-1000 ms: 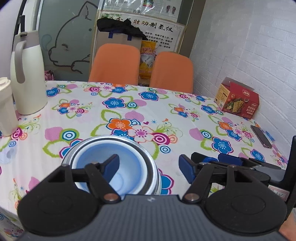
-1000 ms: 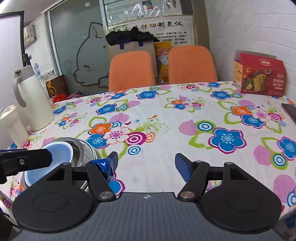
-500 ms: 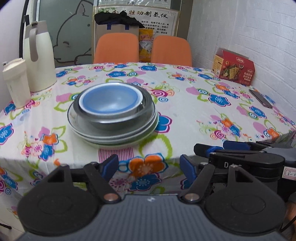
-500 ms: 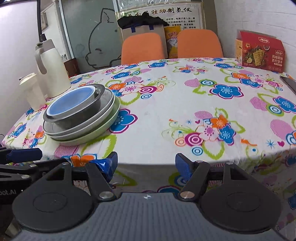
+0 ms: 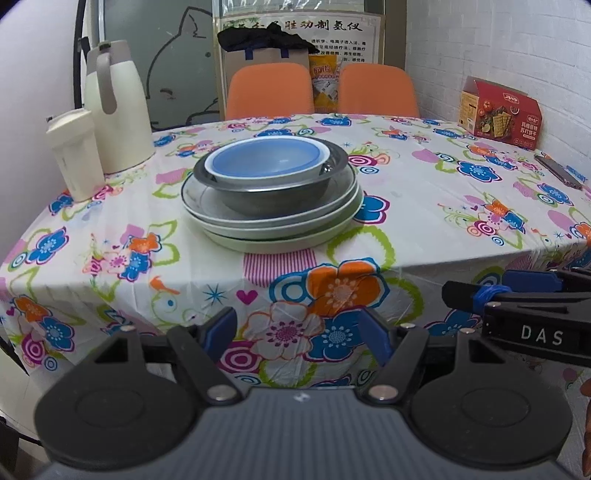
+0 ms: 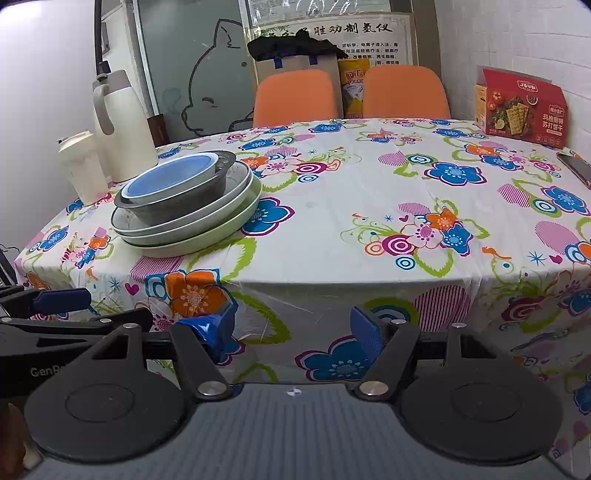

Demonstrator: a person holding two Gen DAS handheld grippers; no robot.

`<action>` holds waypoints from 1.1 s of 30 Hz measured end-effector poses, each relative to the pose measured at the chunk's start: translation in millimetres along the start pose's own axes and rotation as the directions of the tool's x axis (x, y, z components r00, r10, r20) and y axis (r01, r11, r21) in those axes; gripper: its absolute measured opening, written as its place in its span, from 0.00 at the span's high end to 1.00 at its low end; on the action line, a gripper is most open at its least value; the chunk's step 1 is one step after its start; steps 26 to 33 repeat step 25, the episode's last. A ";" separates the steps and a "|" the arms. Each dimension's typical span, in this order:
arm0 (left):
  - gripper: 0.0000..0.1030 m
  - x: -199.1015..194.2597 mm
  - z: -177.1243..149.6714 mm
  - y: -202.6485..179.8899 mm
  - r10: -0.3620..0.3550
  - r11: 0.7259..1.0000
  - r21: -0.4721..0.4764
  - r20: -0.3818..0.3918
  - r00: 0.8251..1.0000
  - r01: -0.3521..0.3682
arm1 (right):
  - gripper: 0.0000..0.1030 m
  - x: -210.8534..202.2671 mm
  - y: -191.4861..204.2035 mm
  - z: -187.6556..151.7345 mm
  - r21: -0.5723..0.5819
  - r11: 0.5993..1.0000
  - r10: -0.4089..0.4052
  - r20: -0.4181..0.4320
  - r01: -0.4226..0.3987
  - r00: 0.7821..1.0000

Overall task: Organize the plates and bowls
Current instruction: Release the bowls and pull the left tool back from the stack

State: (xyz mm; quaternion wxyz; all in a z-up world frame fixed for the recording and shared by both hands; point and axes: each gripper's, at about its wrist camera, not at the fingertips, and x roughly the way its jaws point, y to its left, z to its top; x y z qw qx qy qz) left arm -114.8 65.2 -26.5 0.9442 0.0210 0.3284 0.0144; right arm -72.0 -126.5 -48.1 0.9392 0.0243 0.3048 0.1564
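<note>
Blue bowl (image 5: 266, 161) upright, mouth up, nested atop steel bowl (image 5: 273, 192) and plates (image 5: 280, 230).

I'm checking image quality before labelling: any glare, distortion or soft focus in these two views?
Left wrist view: fisheye bends the table edge into a curve; the left gripper close up looks slightly soft, the blue bowl sharp. Right wrist view: the wall poster catches glare, corners vignette dark, and the right gripper is likewise soft.
</note>
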 end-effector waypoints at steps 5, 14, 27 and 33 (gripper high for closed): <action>0.31 -8.1 -2.7 0.9 0.016 1.000 0.000 0.024 1.000 -0.016 | 0.46 -9.6 4.0 -1.9 -0.011 1.000 0.000 0.027 0.000 1.000; 0.31 -15.1 -11.6 3.3 0.024 1.000 -0.018 0.028 0.999 -0.023 | 0.46 -21.0 10.5 -6.6 -0.031 1.000 0.006 0.056 -0.004 0.998; 0.31 -24.5 -21.9 8.5 0.016 0.999 -0.038 0.060 0.998 -0.013 | 0.46 -28.6 15.9 -16.9 -0.039 0.999 0.021 0.077 -0.018 0.997; 0.31 -24.5 -21.9 8.5 0.016 0.999 -0.038 0.060 0.998 -0.013 | 0.46 -28.6 15.9 -16.9 -0.039 0.999 0.021 0.077 -0.018 0.997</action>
